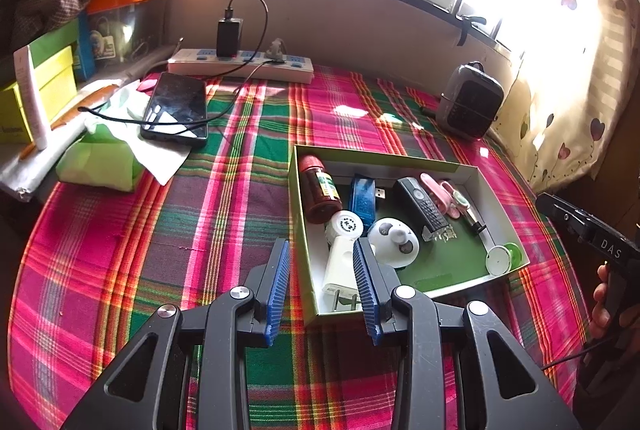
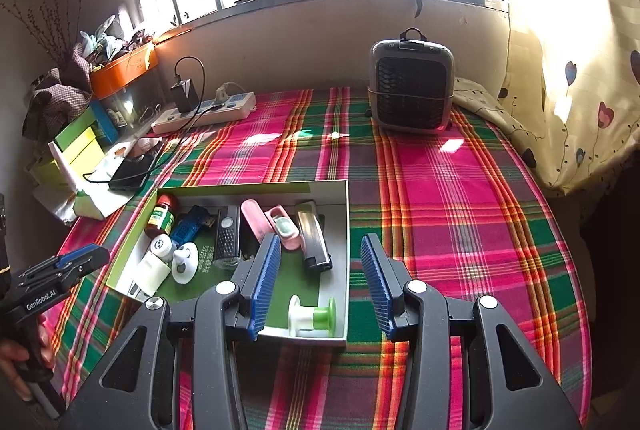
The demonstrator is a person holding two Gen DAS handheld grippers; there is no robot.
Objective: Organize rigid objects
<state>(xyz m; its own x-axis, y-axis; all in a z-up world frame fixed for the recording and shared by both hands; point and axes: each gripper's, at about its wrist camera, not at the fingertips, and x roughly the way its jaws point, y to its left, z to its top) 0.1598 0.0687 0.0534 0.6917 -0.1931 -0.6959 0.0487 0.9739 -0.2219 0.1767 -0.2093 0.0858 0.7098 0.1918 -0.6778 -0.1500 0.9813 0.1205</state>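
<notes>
Left wrist view: left gripper [image 1: 322,264] hangs over the near-left corner of the box [image 1: 384,161], jaws parted wide, nothing between them; blue pads straddle the box's near-left wall.
Right wrist view: right gripper [image 2: 318,264] over the near-right side of the box [image 2: 347,230], jaws spread wide, empty; left pad sits over the box interior, right pad over the plaid cloth [image 2: 460,189] outside it.
Box: shallow cardboard tray, white walls, green floor, resting on the cloth right of centre.
Box contents, far-left: brown bottle [image 1: 320,189] with red cap, lying down; blue USB stick [image 1: 363,198] just beside it.
Box contents, near-left: white plug adapter [image 1: 340,262] lying near the left wall; white round piece [image 1: 394,241] just right of it.
Box contents, middle: black remote [image 1: 424,205], angled.
Box contents, far-right: pink case [image 1: 444,191], touching the remote's far end or just beside it, cannot tell.
Box contents, near-right corner: green-and-white spool [image 1: 504,258], on its side.
Far left of cloth: phone [image 1: 176,107] with cable, white power strip [image 1: 240,65] behind it.
Far right: grey fan heater [image 1: 470,101], upright, well apart from the box.
Hand: fingers [image 1: 602,294] grip the right tool's handle at the right edge.
</notes>
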